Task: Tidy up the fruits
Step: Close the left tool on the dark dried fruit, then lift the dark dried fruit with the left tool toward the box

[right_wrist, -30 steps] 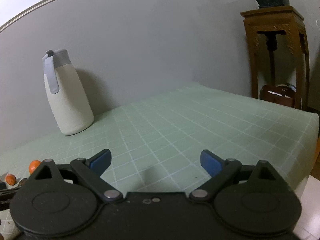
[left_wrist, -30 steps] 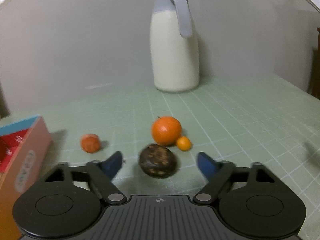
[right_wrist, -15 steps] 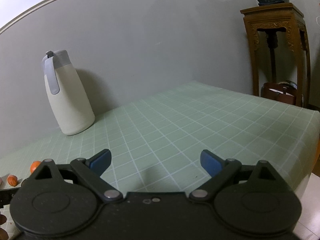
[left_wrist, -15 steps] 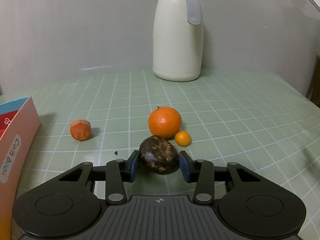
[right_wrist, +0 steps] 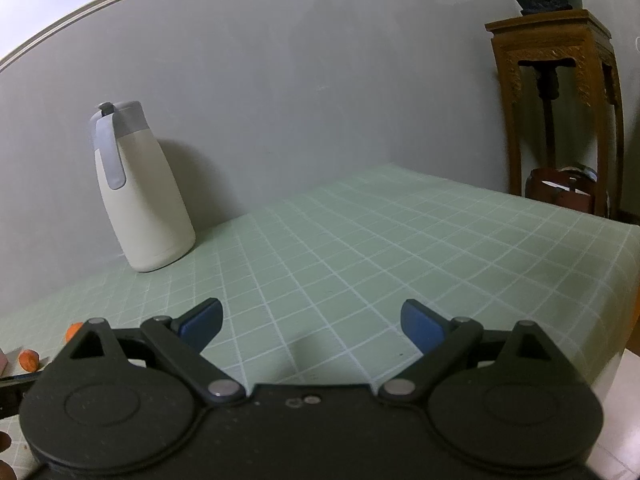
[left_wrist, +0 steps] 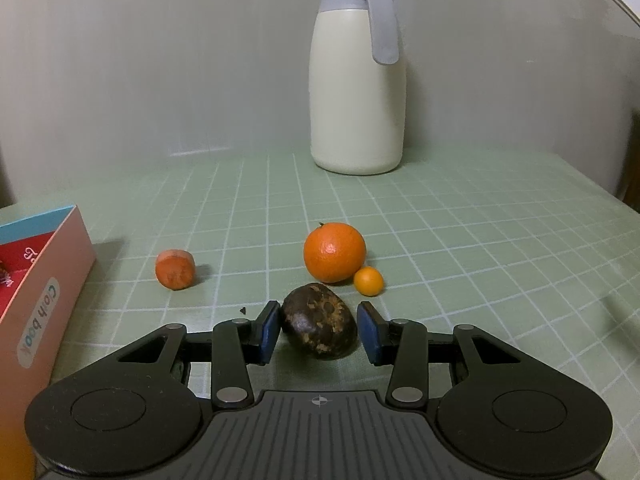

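Left wrist view: the left tool (left_wrist: 318, 330) has just been closing around a dark mottled fruit (left_wrist: 319, 321) on the green gridded tabletop (left_wrist: 460, 240). Its blue pads hug both sides; full contact is hard to confirm. A large orange (left_wrist: 334, 252) sits at twelve o'clock from the fruit, a tiny orange fruit (left_wrist: 368, 280) at one, a carrot stub (left_wrist: 175, 269) at ten, an open pink box (left_wrist: 44, 300) at nine, likely the destination. Right tool (right_wrist: 312, 322) hangs spread wide, empty, apparently waiting.

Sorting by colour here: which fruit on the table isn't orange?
The dark brown fruit, mottled and egg-shaped, sitting between the left gripper's pads. The big orange, small orange and cut piece are orange.
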Available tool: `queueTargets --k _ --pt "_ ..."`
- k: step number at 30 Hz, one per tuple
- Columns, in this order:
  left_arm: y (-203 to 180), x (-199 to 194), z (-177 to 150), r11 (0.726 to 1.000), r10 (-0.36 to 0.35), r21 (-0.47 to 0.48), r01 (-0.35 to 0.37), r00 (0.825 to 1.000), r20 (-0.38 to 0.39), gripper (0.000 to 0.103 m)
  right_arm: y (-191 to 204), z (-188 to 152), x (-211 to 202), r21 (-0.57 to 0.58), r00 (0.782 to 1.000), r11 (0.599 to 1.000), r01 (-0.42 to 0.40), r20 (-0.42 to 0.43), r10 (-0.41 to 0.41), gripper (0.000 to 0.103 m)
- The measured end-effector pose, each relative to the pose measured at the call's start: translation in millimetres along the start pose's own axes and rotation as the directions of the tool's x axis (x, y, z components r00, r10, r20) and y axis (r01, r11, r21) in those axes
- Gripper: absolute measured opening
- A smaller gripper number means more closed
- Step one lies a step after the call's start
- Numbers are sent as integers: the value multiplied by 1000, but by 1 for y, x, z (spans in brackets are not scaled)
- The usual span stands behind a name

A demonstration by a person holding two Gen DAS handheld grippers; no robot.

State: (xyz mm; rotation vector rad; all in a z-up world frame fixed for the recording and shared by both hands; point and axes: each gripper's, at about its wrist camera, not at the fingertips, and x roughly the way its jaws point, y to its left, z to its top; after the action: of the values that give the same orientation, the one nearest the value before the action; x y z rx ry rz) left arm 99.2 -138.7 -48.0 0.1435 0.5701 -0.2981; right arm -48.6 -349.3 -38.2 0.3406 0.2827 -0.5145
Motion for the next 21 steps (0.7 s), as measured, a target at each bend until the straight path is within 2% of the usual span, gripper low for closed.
queueTargets --k 14,21 --pt "2 -2 -2 1000 2 15 -2 1000 -14 43 0 1 1 0 1000 1000 -12 -9 12 96" --pt "6 -6 -4 1000 -11 -2 11 1000 15 42 5 0 1 -7 1000 1000 -29 -6 29 96"
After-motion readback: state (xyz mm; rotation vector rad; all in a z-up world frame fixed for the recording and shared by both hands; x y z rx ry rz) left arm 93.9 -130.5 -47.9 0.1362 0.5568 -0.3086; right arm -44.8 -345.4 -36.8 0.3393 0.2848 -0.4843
